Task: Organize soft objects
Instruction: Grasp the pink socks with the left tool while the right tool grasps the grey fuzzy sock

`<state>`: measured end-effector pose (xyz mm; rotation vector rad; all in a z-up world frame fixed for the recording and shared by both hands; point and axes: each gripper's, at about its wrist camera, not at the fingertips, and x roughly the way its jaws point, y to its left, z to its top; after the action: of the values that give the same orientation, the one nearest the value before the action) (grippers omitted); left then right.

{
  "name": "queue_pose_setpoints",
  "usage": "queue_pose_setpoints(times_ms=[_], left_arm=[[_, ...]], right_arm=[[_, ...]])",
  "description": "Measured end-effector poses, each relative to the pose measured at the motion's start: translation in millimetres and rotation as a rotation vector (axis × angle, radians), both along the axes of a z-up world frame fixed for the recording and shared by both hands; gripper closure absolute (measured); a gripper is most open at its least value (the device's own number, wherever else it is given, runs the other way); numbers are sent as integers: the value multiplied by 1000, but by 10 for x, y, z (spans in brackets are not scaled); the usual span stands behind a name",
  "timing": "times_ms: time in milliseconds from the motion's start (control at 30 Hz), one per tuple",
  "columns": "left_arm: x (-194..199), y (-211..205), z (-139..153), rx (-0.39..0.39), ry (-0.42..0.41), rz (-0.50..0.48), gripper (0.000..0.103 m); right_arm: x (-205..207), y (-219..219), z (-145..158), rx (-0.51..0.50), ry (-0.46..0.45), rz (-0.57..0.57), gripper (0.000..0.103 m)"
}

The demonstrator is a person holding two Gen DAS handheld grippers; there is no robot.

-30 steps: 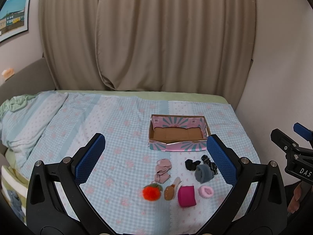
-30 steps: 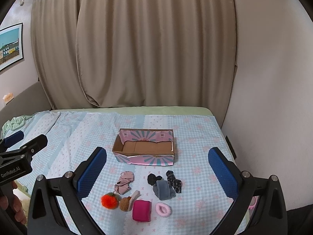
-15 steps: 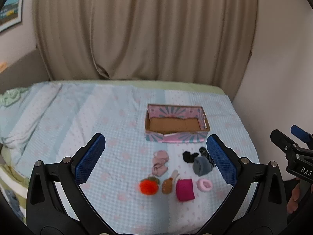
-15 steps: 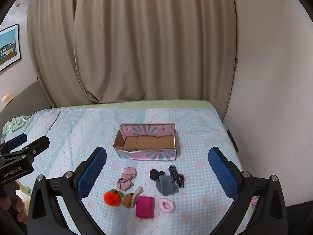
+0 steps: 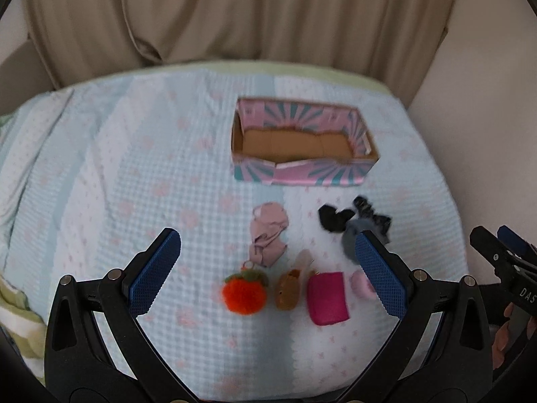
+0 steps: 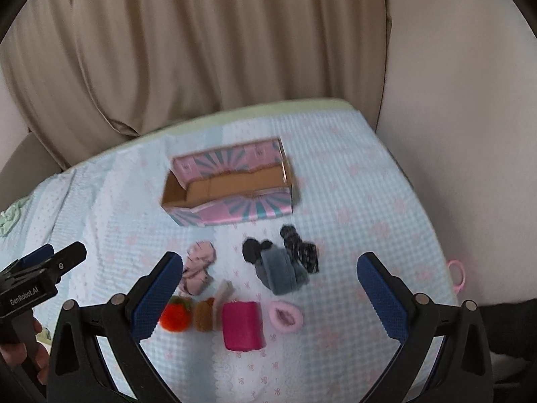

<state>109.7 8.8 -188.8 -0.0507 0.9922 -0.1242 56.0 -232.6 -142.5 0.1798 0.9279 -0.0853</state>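
Note:
Several small soft things lie on the bed in front of an empty pink and teal cardboard box (image 5: 303, 144) (image 6: 231, 186): an orange pompom (image 5: 244, 291) (image 6: 175, 315), a brown plush (image 5: 288, 290), a magenta roll (image 5: 328, 297) (image 6: 242, 325), a pink scrunchie (image 6: 286, 315), pale pink socks (image 5: 268, 233) (image 6: 198, 267), a grey roll (image 6: 282, 273) and black pieces (image 5: 335, 219). My left gripper (image 5: 266, 273) is open above the front row. My right gripper (image 6: 268, 292) is open above the same items. Both hold nothing.
The bed has a light blue dotted cover (image 5: 134, 168). Beige curtains (image 5: 235, 10) hang behind it and a wall (image 6: 453, 100) runs along its right side. A rumpled blanket (image 5: 20, 154) lies at the left. A pink loop (image 6: 457, 273) hangs at the bed's right edge.
Both grippers have moved forward and down toward the items, which now look larger. The right view has tilted. Both stay open.

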Motion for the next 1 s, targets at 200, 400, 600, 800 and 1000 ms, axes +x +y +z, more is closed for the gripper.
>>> queue_pose_setpoints(times_ms=[200, 400, 600, 800, 1000], left_arm=[[403, -77, -827, -4, 98, -18, 1], [772, -197, -1483, 0, 173, -38, 5], [1089, -370, -2058, 13, 255, -80, 13], [1281, -413, -2468, 33, 335, -91, 21], [1360, -401, -2726, 44, 395, -84, 37]], right_arm=[[269, -48, -720, 23, 61, -25, 0], [520, -108, -1374, 45, 129, -62, 0], [740, -104, -1939, 85, 211, -84, 9], [957, -126, -2383, 126, 280, -124, 14], [1134, -76, -2562, 148, 297, -103, 14]])
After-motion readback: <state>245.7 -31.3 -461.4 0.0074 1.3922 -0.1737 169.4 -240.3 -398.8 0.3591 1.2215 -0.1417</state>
